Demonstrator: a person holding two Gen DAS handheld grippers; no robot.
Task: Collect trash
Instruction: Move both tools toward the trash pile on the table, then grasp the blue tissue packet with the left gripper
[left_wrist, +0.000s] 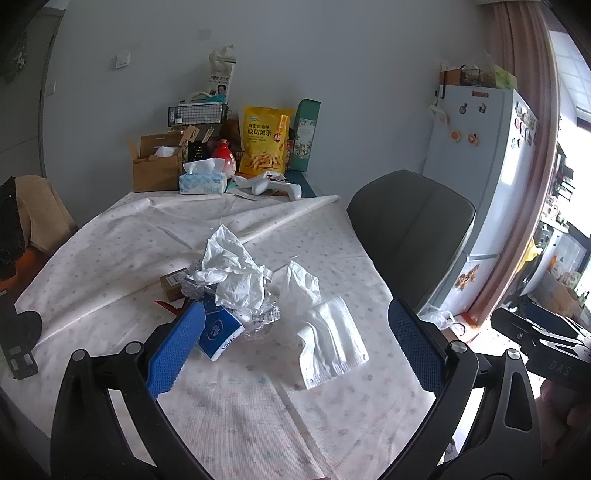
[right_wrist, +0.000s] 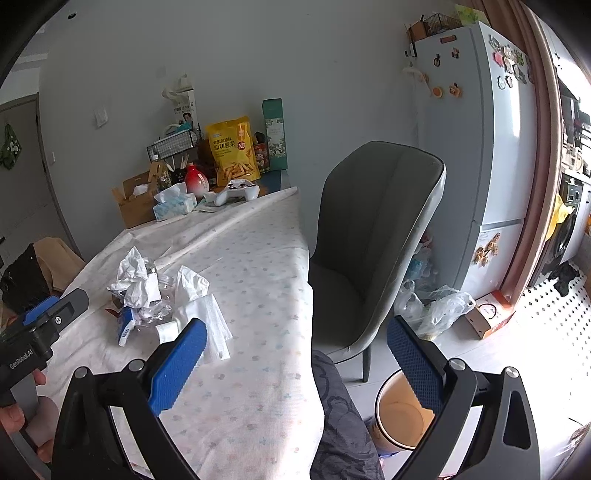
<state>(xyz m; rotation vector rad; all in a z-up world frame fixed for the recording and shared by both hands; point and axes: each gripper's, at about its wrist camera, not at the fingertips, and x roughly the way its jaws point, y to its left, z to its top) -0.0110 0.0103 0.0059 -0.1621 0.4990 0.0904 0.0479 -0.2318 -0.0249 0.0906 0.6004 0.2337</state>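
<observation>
A heap of trash lies mid-table: crumpled white tissues (left_wrist: 231, 266), a crushed clear plastic bottle (left_wrist: 258, 314), a blue tissue pack (left_wrist: 218, 332), a small brown box (left_wrist: 171, 284) and a folded white napkin (left_wrist: 332, 336). The heap also shows in the right wrist view (right_wrist: 138, 284). My left gripper (left_wrist: 295, 347) is open and empty, just short of the heap, its left finger by the blue pack. My right gripper (right_wrist: 295, 365) is open and empty over the table's right edge. A round bin (right_wrist: 399, 413) with an orange inside stands on the floor below it.
A grey chair (right_wrist: 369, 236) stands at the table's right side. The far table end holds a tissue box (left_wrist: 202, 181), cardboard box (left_wrist: 157, 168), yellow snack bag (left_wrist: 264, 142), game controller (left_wrist: 275, 184) and wire basket. A fridge (right_wrist: 476, 147) and plastic bags (right_wrist: 436, 306) stand right.
</observation>
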